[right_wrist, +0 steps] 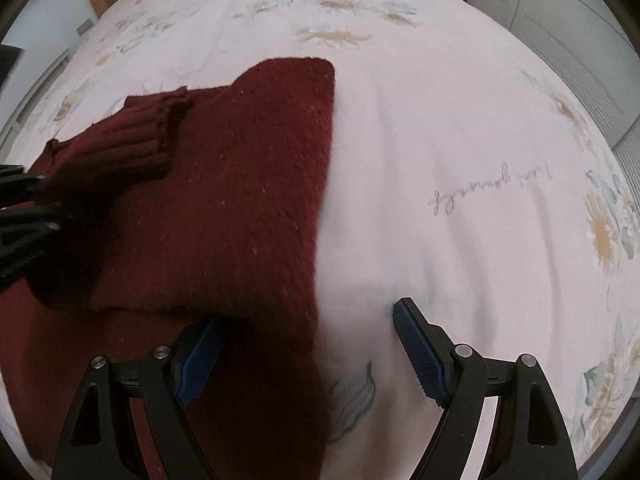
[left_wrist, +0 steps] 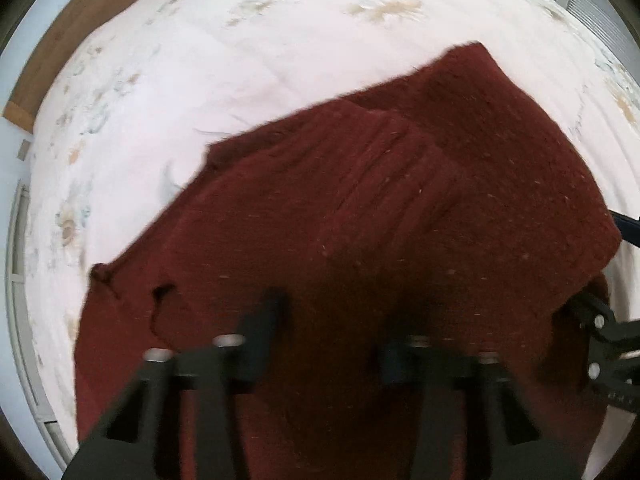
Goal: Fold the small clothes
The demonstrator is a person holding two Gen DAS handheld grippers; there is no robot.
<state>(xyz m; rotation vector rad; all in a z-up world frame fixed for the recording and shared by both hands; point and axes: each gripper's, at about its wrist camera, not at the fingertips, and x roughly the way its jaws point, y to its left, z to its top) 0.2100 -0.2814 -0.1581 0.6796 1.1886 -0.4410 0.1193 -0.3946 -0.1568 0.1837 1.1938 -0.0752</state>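
Observation:
A dark red knitted sweater point(left_wrist: 360, 216) lies partly folded on a white flowered bed cover point(left_wrist: 208, 64). A sleeve with a ribbed cuff point(right_wrist: 140, 136) is folded over its body point(right_wrist: 248, 184). My left gripper point(left_wrist: 332, 332) is open just above the sweater's near part, nothing between its fingers. My right gripper point(right_wrist: 308, 340) is open; its left finger point(right_wrist: 200, 356) sits under the folded edge of the sweater, its right finger point(right_wrist: 420, 348) is over bare cover. The right gripper also shows at the right edge of the left wrist view point(left_wrist: 600, 336).
The bed cover point(right_wrist: 460, 140) spreads wide to the right and beyond the sweater, with grey writing point(right_wrist: 492, 188) on it. A wooden headboard point(left_wrist: 60, 48) is at the far left. White louvred cupboard doors point(right_wrist: 560, 32) stand at the far right.

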